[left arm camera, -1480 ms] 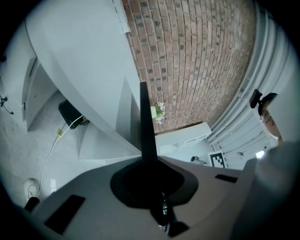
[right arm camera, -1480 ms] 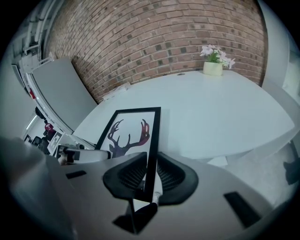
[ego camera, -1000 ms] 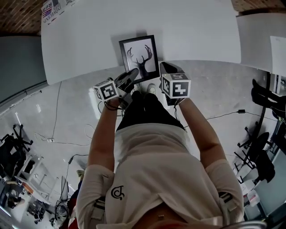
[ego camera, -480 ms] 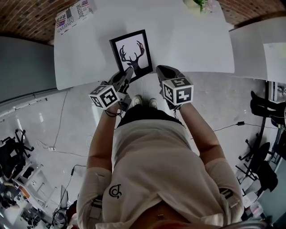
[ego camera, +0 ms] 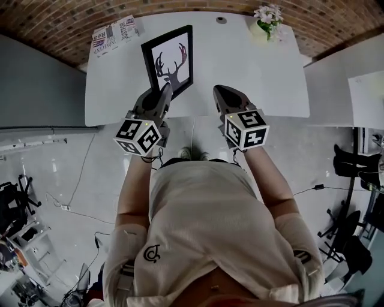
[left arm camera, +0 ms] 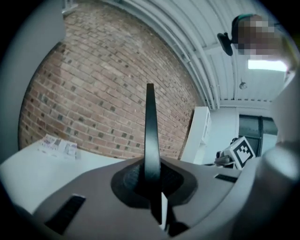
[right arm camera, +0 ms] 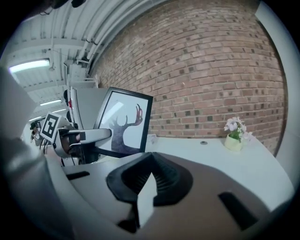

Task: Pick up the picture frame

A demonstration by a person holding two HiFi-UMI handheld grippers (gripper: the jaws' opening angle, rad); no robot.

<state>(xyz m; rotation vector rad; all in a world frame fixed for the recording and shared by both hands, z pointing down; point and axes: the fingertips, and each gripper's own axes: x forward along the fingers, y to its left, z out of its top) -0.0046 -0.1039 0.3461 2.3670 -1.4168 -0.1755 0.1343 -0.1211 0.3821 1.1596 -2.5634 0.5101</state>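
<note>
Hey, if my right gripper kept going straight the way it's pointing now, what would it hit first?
Probably the white tabletop, just beside the picture frame that the left gripper holds up. The brick wall lies beyond. Depth is hard to judge here.

I see a white counter [ego camera: 252, 72] with a brick wall [ego camera: 54, 24] behind it. A folded newspaper [ego camera: 114, 33] lies on its far-left corner, a small pot of pale flowers [ego camera: 268, 17] sits far right, and a dark disc [ego camera: 221, 20] lies between them.
</note>
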